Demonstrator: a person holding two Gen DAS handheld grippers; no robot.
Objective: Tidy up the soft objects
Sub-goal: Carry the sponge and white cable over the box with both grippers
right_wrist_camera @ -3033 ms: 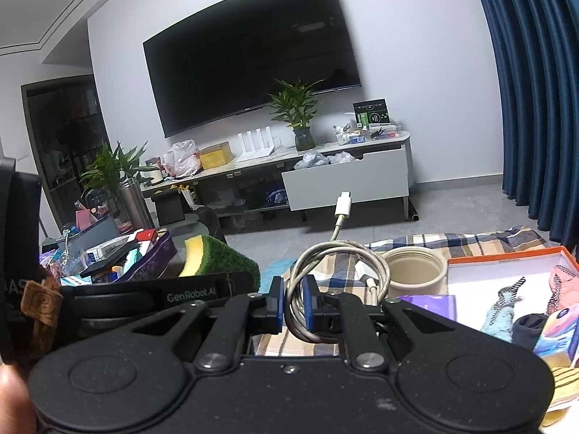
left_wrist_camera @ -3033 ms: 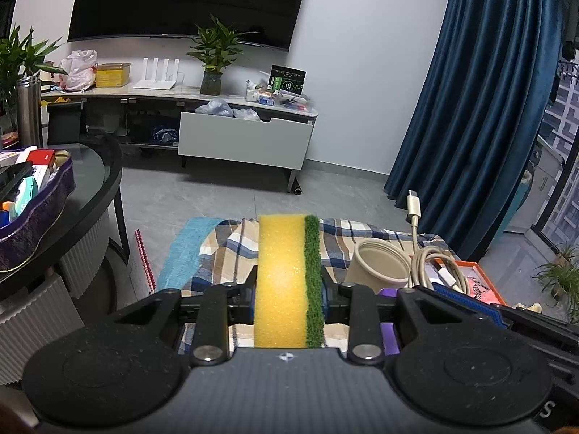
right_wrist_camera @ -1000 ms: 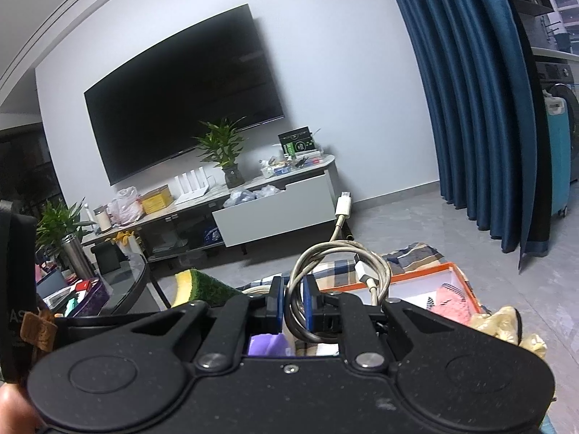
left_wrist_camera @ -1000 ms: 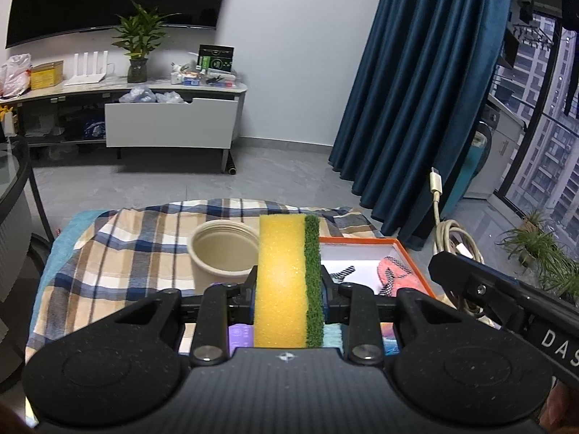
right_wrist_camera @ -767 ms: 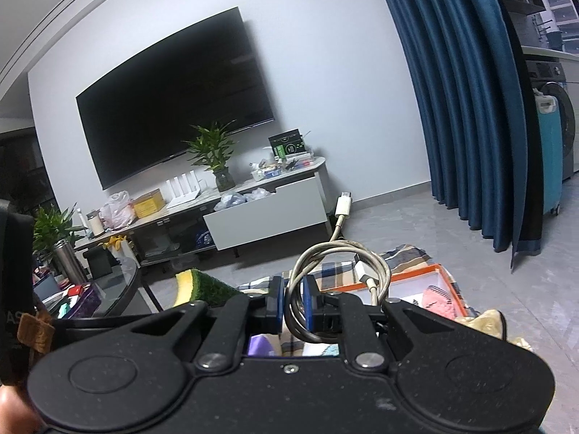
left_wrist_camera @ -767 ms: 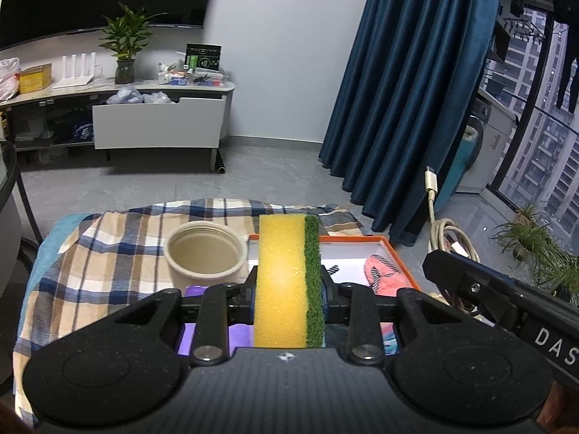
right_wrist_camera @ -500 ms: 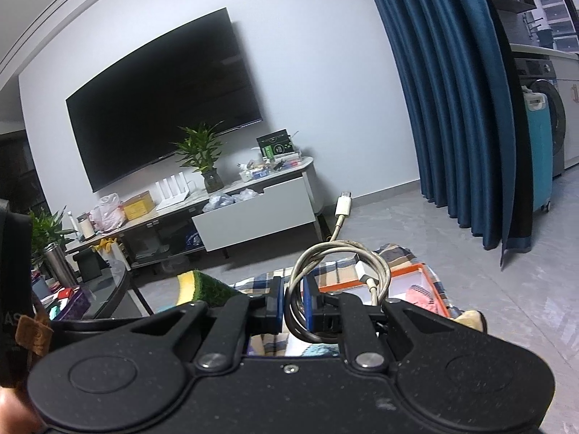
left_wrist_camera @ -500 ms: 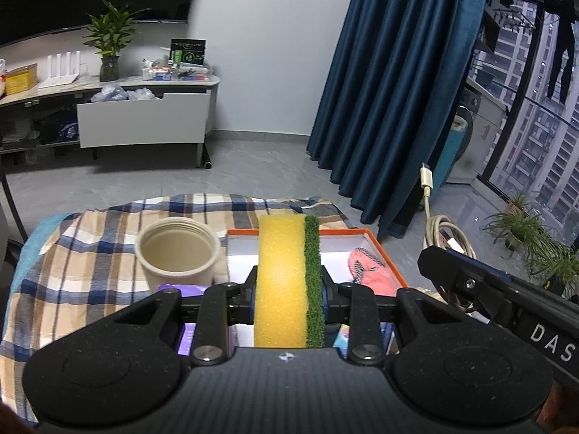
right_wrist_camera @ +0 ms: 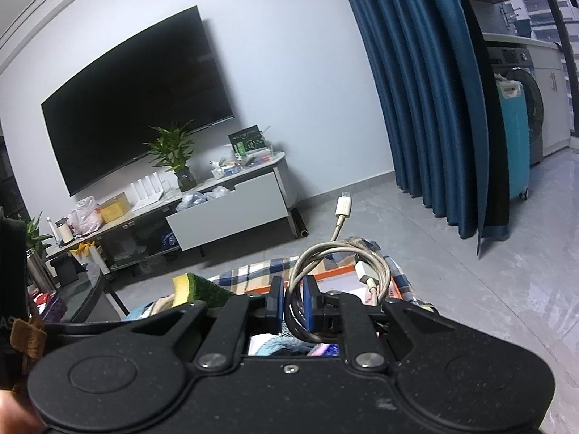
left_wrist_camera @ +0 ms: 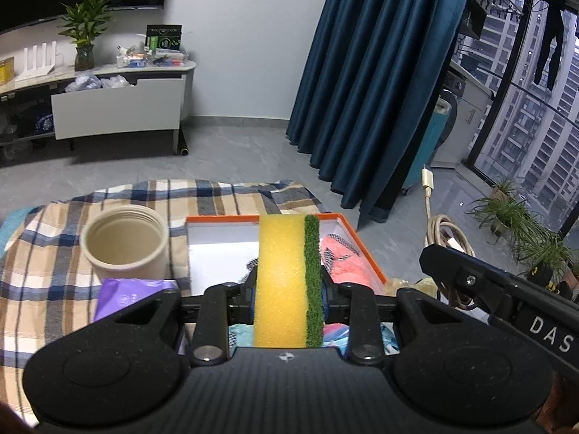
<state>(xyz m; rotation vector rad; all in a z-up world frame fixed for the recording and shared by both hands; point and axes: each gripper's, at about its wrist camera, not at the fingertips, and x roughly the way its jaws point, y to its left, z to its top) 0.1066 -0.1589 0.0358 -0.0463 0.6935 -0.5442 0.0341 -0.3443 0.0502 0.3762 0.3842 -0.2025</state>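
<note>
Beige jar: stands open on the plaid cloth, left of the tray and just behind a purple packet; it plays no part in the coming move, as far as I can judge.

Left tongs: pinching a yellow-and-green sponge across its narrow thickness, the green scouring face on the right side.

Sponge axis: its long side runs straight forward out of the jaws, pointing over the tray's middle.

Orange-rimmed tray: lies directly ahead of and below the left tongs on the cloth-covered worktop; a pink soft item and a patterned one already rest in its right half, while the left half shows bare white floor.

Key relation: the tray sits forward and down from the sponge, so the drop likely calls for lowering along the sponge's own axis; the left hand looks nearer the bare half.

Right tongs: pressed together on a coiled charging cable, whose plug sticks up and forward.

Right tongs' place: beside the tray's right edge in the left view, with the tray's orange rim just beyond the coil in the right view.
</note>
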